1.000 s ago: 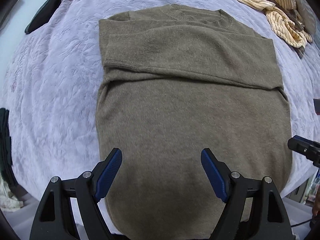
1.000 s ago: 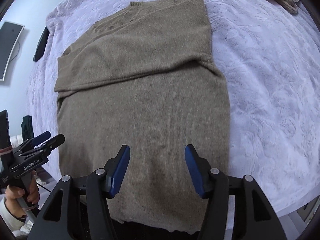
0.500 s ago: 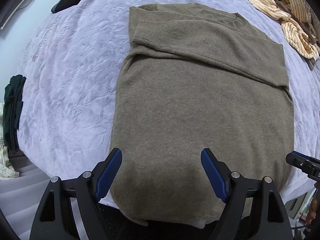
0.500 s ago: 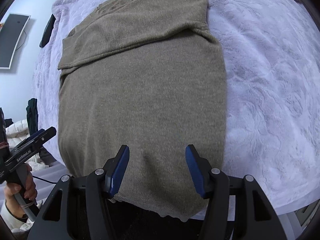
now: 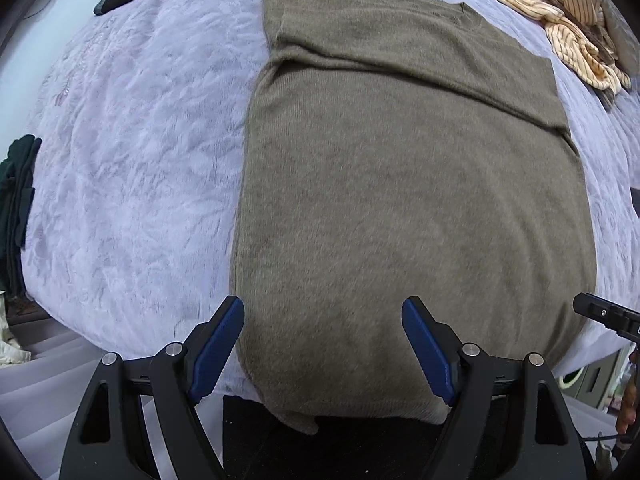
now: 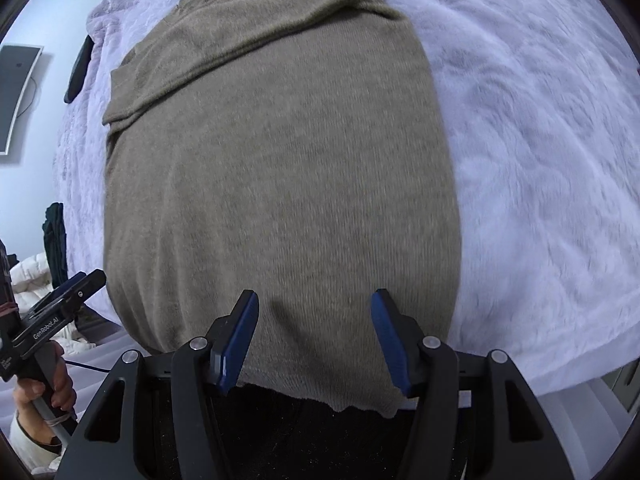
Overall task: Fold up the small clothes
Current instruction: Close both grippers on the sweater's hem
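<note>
I have the sweater (image 5: 408, 200) flat on the blanket (image 5: 132, 152), sleeves folded across its chest. My left gripper (image 5: 323, 344) and right gripper (image 6: 314, 332) hover over its hem, jaws open, holding nothing.

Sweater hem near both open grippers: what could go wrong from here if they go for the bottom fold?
The sweater hem hangs over the bed edge, so the left gripper and right gripper, both open, may pinch only one layer. Lifting unevenly could pull the folded sleeves out of place. The knit may also drag on the fuzzy cover.
</note>
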`<control>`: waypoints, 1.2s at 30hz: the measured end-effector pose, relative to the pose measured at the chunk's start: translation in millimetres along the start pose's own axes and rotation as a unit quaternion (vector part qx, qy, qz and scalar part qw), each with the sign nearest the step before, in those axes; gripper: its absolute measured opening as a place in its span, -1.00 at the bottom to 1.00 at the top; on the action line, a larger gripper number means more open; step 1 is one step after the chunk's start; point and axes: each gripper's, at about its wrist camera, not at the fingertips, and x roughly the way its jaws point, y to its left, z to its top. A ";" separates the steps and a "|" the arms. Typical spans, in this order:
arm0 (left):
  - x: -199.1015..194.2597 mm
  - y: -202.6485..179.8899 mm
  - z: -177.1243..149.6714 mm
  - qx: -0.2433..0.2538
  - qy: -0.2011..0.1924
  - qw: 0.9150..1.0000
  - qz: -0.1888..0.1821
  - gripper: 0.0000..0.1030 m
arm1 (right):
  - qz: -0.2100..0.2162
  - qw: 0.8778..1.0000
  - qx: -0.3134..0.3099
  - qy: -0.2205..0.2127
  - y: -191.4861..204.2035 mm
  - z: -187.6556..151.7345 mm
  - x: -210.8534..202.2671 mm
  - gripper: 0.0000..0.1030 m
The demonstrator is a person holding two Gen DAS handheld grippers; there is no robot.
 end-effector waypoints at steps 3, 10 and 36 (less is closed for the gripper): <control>6.1 13.7 -15.8 0.004 0.004 1.000 -0.022 0.60 | 0.009 1.000 0.015 0.002 -2.7 -19.1 4.9 0.23; 25.3 39.6 -43.1 0.018 0.035 0.995 -0.096 0.60 | 0.012 0.998 0.057 -0.009 -26.6 -53.9 8.1 0.35; 65.5 53.2 -52.0 0.038 0.075 0.961 -0.265 0.60 | 0.225 0.968 0.112 0.009 -73.9 -80.3 48.3 0.44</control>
